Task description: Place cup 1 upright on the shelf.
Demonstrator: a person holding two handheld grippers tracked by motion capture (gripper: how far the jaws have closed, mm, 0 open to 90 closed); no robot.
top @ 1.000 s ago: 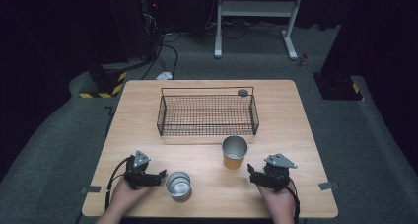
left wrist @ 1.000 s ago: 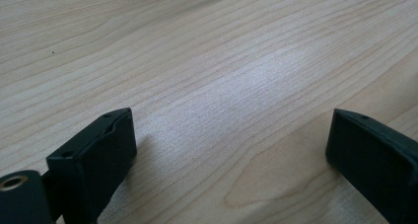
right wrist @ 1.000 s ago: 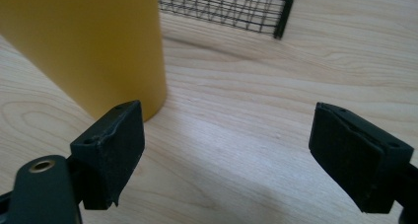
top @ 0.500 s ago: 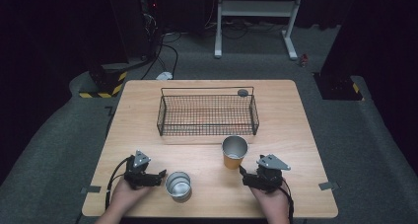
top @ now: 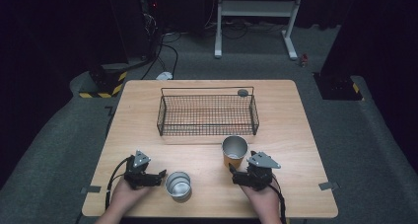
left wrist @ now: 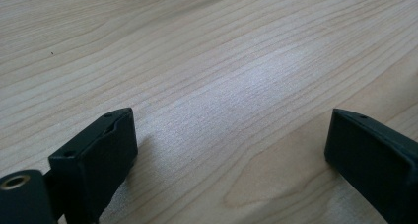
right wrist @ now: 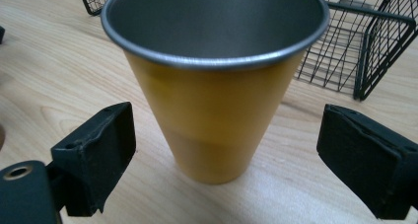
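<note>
Straddling yellow metal cup (right wrist: 217,100), right claw (right wrist: 224,150) spread, untouching; off-centre squeeze risks tipping cup toward wire basket (right wrist: 365,41).

Your right claw (right wrist: 224,150) faces a yellow cup (right wrist: 217,86) that stands upright on the pale wooden worktop (right wrist: 54,71), its grey metal rim and dull steel inside turned towards you. The two black jaws rise on either side of the cup's lower half, spread wide, with bare wood showing between each pad and the cup wall. Just behind the cup, to the right, sits a black wire basket (right wrist: 365,51), its corner post and mesh side resting on the worktop; another stretch of its mesh shows past the cup's rim at upper left.
</note>
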